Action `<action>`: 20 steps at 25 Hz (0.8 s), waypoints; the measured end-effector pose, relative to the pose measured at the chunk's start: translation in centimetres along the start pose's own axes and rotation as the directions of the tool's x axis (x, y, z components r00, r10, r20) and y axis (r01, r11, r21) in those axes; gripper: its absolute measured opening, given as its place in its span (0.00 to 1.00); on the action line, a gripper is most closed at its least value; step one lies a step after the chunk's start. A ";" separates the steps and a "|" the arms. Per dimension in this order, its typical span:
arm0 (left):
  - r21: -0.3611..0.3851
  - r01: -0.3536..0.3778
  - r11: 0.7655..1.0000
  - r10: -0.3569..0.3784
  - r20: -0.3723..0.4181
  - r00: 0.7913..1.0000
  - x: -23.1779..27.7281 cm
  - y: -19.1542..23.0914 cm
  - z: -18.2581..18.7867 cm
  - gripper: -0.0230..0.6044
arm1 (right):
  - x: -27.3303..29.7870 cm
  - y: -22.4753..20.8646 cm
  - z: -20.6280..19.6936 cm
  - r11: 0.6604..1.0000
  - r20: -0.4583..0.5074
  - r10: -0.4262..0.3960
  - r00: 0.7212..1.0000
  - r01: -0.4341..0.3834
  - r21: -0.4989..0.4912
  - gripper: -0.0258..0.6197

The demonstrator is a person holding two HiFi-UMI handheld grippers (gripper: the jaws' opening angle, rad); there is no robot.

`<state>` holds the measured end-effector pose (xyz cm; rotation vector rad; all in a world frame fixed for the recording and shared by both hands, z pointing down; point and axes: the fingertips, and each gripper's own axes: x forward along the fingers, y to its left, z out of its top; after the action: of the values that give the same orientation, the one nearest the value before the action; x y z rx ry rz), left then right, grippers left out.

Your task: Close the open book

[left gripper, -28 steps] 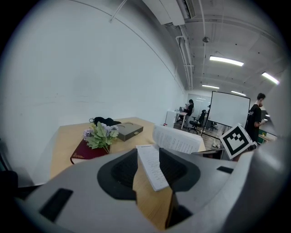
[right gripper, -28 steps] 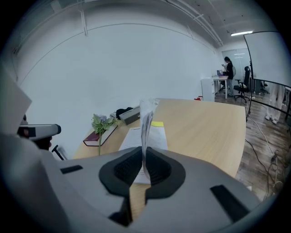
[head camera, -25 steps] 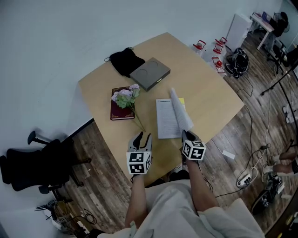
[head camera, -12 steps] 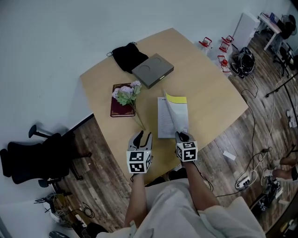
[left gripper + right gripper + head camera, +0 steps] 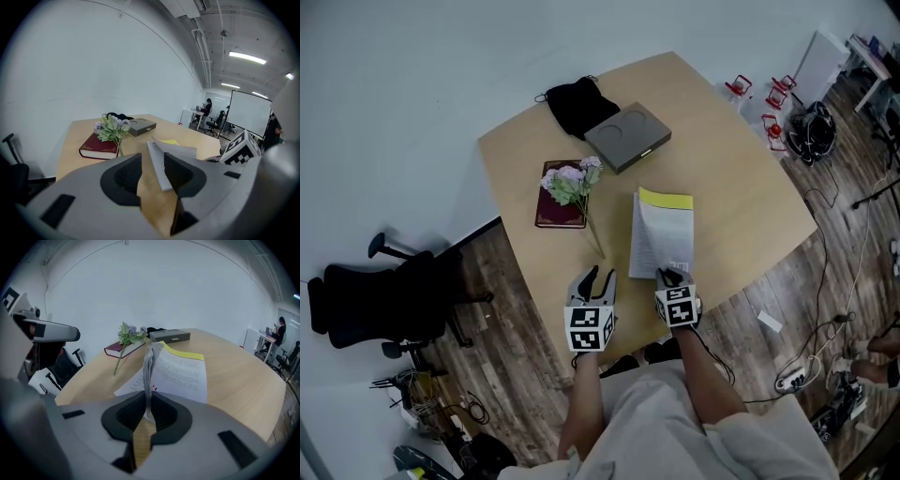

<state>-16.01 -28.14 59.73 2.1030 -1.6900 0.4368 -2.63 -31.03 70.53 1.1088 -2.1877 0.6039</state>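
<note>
Steep overhead, two low; shared book (image 5: 663,234)

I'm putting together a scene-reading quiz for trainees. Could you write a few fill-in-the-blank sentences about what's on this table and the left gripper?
1. The flowers lie on the ___ book.
2. A ___ strip shows along the far edge of the open book.
3. Beside the grey box lies a ___ cloth.
4. The jaws of the left gripper stand ___, with nothing between them.
Missing words: red; yellow; black; open
</note>
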 end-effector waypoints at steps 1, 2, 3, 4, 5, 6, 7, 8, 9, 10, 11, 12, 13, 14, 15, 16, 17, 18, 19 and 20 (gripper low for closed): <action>-0.003 -0.006 1.000 0.006 -0.005 1.000 -0.1 0.0 -0.2 0.29 | 0.1 0.0 0.0 1.000 -0.004 0.003 1.000 -0.003 0.001 0.11; -0.006 -0.012 1.000 0.012 -0.011 1.000 -0.1 0.1 -0.5 0.29 | 0.2 0.1 -0.1 1.000 -0.008 0.006 1.000 -0.006 0.003 0.11; -0.010 -0.018 1.000 0.018 -0.016 1.000 -0.2 0.2 -0.8 0.29 | 0.4 0.1 -0.1 1.000 -0.013 0.010 1.000 -0.010 0.002 0.12; -0.014 -0.024 1.000 0.023 -0.020 1.000 -0.3 0.4 -1.0 0.29 | 0.5 0.2 -0.2 1.000 -0.019 0.013 1.000 -0.013 -0.001 0.13; -0.019 -0.029 0.999 0.029 -0.024 0.999 -0.4 0.6 -1.3 0.29 | 0.8 0.4 -0.2 1.000 -0.024 0.017 1.000 -0.017 -0.005 0.13; -0.022 -0.034 0.999 0.033 -0.027 0.999 -0.4 0.8 -1.5 0.29 | 1.0 0.5 -0.3 1.000 -0.029 0.021 0.999 -0.021 -0.007 0.14; -0.025 -0.038 0.999 0.038 -0.029 0.999 -0.5 1.0 -1.6 0.29 | 1.2 0.7 -0.3 1.000 -0.033 0.024 0.999 -0.024 -0.009 0.15; -0.027 -0.043 0.999 0.042 -0.030 0.999 -0.6 1.1 -1.7 0.29 | 1.3 0.8 -0.3 1.000 -0.038 0.027 0.999 -0.027 -0.012 0.17; -0.030 -0.047 0.998 0.046 -0.030 0.998 -0.7 1.2 -1.7 0.29 | 1.4 0.8 -0.4 0.999 -0.043 0.028 0.999 -0.029 -0.015 0.18; -0.032 -0.050 0.998 0.050 -0.029 0.998 -0.9 1.3 -1.8 0.29 | 1.5 0.9 -0.4 0.999 -0.048 0.028 0.998 -0.029 -0.019 0.19; -0.034 -0.053 0.998 0.052 -0.029 0.998 -1.0 1.5 -1.8 0.29 | 1.6 1.1 -0.4 0.999 -0.054 0.027 0.998 -0.029 -0.023 0.21; -0.036 -0.054 0.998 0.053 -0.028 0.998 -1.1 1.6 -1.8 0.29 | 1.7 1.3 -0.5 0.999 -0.060 0.028 0.998 -0.030 -0.027 0.24; -0.037 -0.054 0.998 0.053 -0.028 0.998 -1.2 1.8 -1.9 0.29 | 1.8 1.5 -0.6 0.999 -0.064 0.030 0.998 -0.032 -0.031 0.26; -0.037 -0.053 0.998 0.052 -0.028 0.998 -1.3 2.0 -1.9 0.29 | 1.9 1.7 -0.7 0.999 -0.066 0.033 0.997 -0.035 -0.035 0.28; -0.037 -0.051 0.998 0.050 -0.028 0.998 -1.4 2.0 -1.9 0.29 | 2.0 2.0 -0.7 0.998 -0.068 0.035 0.997 -0.038 -0.042 0.30; -0.037 -0.047 0.998 0.046 -0.027 0.999 -1.4 2.0 -1.9 0.29 | 2.0 2.1 -0.8 0.998 -0.070 0.036 0.997 -0.040 -0.049 0.32; -0.036 -0.043 0.998 0.042 -0.027 0.999 -1.5 2.0 -2.0 0.29 | 1.9 2.3 -0.9 0.998 -0.072 0.036 0.997 -0.040 -0.055 0.33; -0.035 -0.038 0.999 0.037 -0.027 0.999 -1.6 1.9 -2.0 0.29 | 1.8 2.4 -1.0 0.998 -0.074 0.034 0.997 -0.039 -0.057 0.33; -0.033 -0.032 0.999 0.031 -0.027 0.999 -1.6 1.9 -2.1 0.29 | 1.7 2.5 -1.1 0.998 -0.074 0.032 0.997 -0.037 -0.055 0.33; -0.031 -0.026 0.999 0.025 -0.026 0.999 -1.7 1.8 -2.1 0.29 | 1.5 2.6 -1.2 0.998 -0.073 0.030 0.997 -0.033 -0.050 0.34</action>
<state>-18.16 -25.93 60.97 2.0473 -1.7002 0.4405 -5.11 -29.66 72.14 1.0124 -2.1503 0.5897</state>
